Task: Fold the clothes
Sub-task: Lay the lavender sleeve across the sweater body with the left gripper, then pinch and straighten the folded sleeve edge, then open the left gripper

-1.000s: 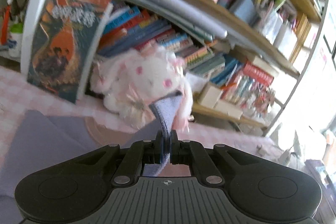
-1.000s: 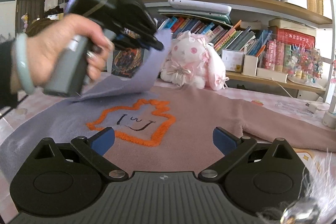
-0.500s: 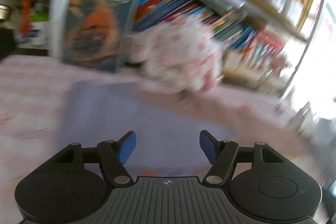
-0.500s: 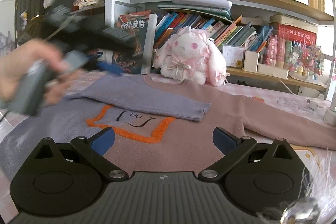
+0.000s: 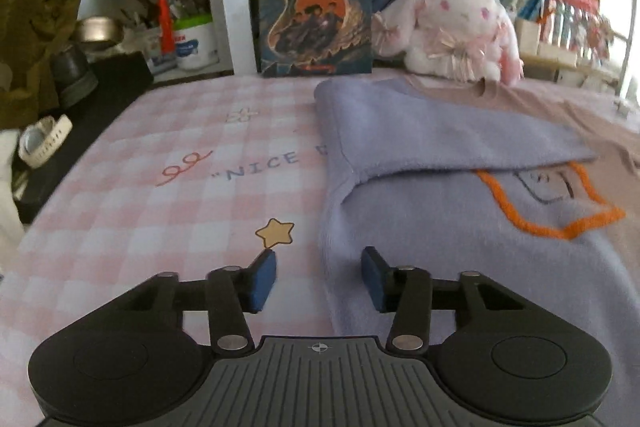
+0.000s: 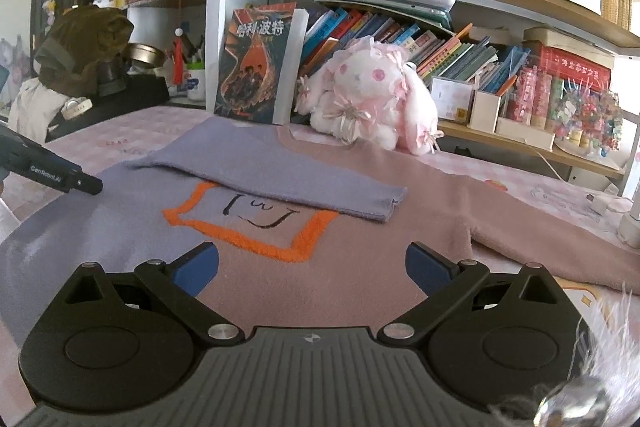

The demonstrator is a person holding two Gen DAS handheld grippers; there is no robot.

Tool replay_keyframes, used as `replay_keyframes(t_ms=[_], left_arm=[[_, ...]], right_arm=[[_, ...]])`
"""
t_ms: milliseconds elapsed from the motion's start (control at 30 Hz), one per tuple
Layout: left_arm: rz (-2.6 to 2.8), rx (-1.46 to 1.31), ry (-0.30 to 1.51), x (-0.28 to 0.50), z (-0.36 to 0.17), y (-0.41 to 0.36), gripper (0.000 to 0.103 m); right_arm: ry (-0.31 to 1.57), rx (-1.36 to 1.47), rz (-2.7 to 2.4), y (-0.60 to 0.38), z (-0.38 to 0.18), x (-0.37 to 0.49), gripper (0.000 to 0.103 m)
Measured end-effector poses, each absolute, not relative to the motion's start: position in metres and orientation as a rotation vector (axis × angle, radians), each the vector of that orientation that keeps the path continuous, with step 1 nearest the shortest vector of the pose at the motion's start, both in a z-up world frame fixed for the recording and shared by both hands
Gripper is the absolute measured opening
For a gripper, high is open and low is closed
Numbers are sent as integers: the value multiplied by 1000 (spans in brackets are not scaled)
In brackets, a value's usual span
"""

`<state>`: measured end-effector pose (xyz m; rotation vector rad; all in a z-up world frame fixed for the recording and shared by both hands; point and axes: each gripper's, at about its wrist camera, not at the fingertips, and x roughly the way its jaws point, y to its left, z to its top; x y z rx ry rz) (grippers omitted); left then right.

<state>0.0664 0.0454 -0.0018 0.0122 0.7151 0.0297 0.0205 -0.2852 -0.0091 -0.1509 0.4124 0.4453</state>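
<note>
Sweater (image 6: 280,267) lay flat on table (image 5: 160,187) with pink checked cloth, lilac half on left, pink half on right; lilac sleeve (image 6: 280,175) lay folded across chest, partly covering orange-outlined patch (image 6: 248,227); pink sleeve (image 6: 540,227) stretched out to right. Left tool (image 5: 318,281) hovered low at sweater's left edge — jaws closing, nothing between them, pads clear of fabric. Right tool (image 6: 312,267) stood wide open above sweater's lower part, empty; plush rabbit (image 6: 368,99) and upright book (image 6: 256,63) behind.
</note>
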Motion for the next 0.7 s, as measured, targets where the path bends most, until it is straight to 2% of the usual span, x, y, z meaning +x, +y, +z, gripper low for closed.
replay_keyframes(t_ms=[33,67,100,200,367,700], left_arm=[[15,-13,715,67,-3,47,24],[1,-38,714,68,-3,48,14],[-13,-56,713,67,-4,49,10],[-27,-85,701,65,-6,54,5],[-16,-199,670,63,-7,75,4],[55,-229,651,53,-9,110,4]], right_arm=[[413,-154,442,-285,-9,20,101],[413,-157,439,-284,-10,20,101],[413,-160,437,-284,-10,20,101],[415,-169,430,-283,-10,21,101],[414,-192,422,-279,-11,20,101],[455,-323,427,-258,-17,22,101]])
